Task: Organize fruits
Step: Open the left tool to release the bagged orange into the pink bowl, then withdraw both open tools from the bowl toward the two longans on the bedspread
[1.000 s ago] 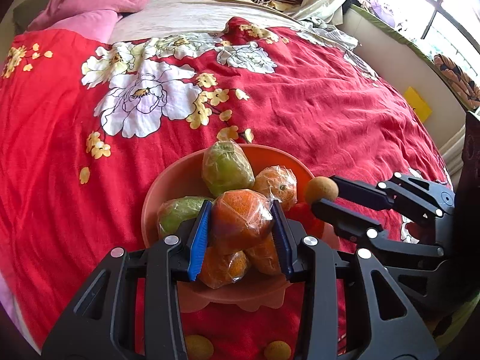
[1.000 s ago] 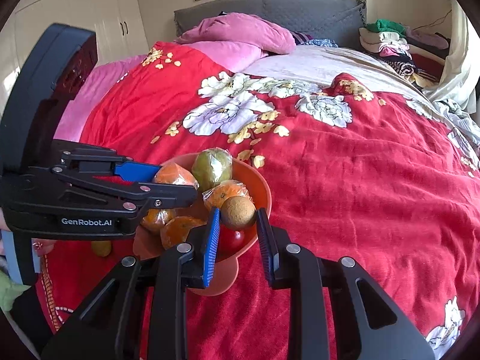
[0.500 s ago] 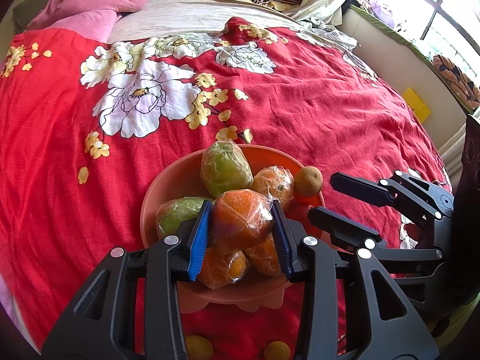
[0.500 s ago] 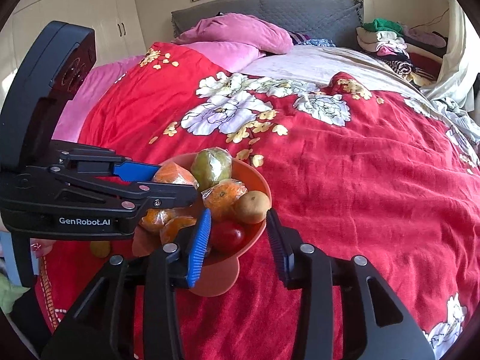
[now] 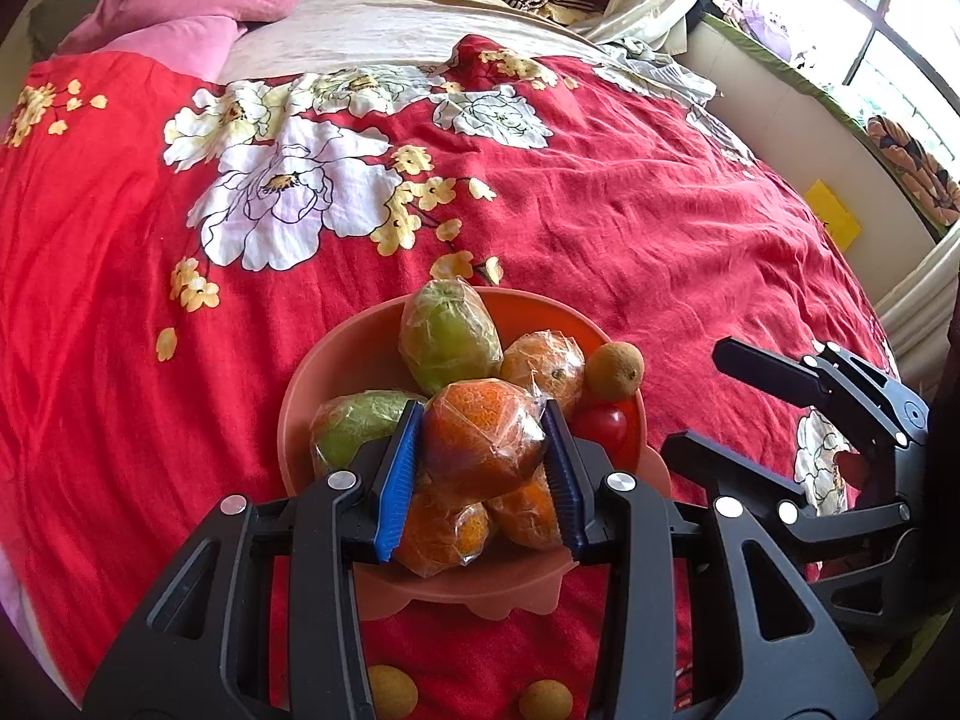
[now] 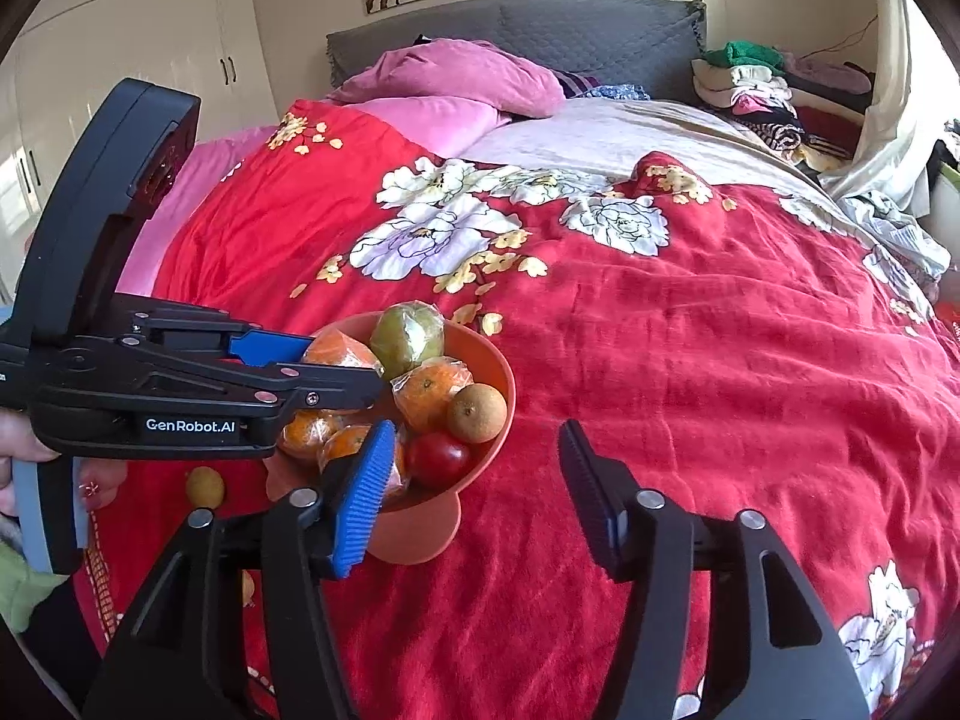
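The plastic-wrapped orange (image 5: 483,435) is sitting on top of the fruit pile in the salmon-pink plastic bowl (image 5: 354,354), which is resting on the red flower-printed bedspread (image 5: 630,228). It is looking firm and fairly light, but its clear film is glossy and crinkled, so it is likely to be slippery; the safest hold is across its widest girth, where the film is lying tight against the peel. It is nearly round, so it has no real long axis; the twisted tail of film is pointing up and to the right in the left wrist view.

The left gripper (image 5: 480,468) is clamping exactly there, its blue ribbed pads (image 5: 396,480) pressing on either side of the orange.

Around it, more wrapped oranges are lying underneath, and two wrapped green fruits (image 5: 450,339) are leaning behind, the farther one standing on end with its long axis running away from the camera. A small brown rough-skinned fruit (image 6: 477,412) is lying at the bowl's right rim, just above a glossy red fruit (image 6: 438,459); both are bare and small, and the brown one could roll off that edge.

The right gripper (image 6: 474,492) is hovering just beside the bowl, its jaws having just been opening, and nothing is lying between them now.

Two small yellow-brown fruits (image 5: 543,699) are lying loose on the bedspread near the bowl's base.
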Demonstrator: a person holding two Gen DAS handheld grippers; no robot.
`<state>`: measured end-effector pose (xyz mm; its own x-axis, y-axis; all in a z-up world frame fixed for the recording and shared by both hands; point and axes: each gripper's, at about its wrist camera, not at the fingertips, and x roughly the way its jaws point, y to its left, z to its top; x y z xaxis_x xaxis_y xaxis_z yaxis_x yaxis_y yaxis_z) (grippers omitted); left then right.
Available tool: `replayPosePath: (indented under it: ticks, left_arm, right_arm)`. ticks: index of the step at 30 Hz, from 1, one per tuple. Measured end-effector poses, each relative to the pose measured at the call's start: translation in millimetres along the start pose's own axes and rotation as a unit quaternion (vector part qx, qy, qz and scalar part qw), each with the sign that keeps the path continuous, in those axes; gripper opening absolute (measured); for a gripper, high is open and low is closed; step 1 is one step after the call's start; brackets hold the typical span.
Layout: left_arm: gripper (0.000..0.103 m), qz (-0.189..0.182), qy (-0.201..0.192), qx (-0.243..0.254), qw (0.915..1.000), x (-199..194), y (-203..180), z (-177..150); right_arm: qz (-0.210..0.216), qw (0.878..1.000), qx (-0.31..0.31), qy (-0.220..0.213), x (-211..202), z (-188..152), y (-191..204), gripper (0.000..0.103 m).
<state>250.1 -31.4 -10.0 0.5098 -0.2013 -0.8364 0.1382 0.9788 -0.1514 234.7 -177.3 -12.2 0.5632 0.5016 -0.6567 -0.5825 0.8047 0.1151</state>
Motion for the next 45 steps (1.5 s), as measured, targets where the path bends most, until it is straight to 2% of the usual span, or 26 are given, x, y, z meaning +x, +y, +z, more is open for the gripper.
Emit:
replayPosePath:
  ticks: [14,18,37,45]
  left_arm:
    - [0.033,0.005,-0.016,-0.002,0.9999,-17.1,-1.5,2.1]
    - [0.042,0.009,-0.023,-0.003,0.9997,-26.1,-2.8,1.5]
    - [0.066,0.018,-0.055,-0.013,0.9982,-63.5,-1.6,-6.3]
    - [0.072,0.022,-0.073,-0.026,0.9968,-83.2,3.6,-10.9]
  right_arm:
    - [-0.008,1.0,0.002,-0.012,-15.5,0.0,2.1,0.067]
    - [-0.01,1.0,0.001,-0.017,-21.2,1.3,3.6,0.069]
    - [-0.021,0.999,-0.004,-0.036,-46.9,5.4,15.7,0.083]
    - [-0.024,0.999,-0.007,-0.042,-55.8,6.2,23.0,0.086]
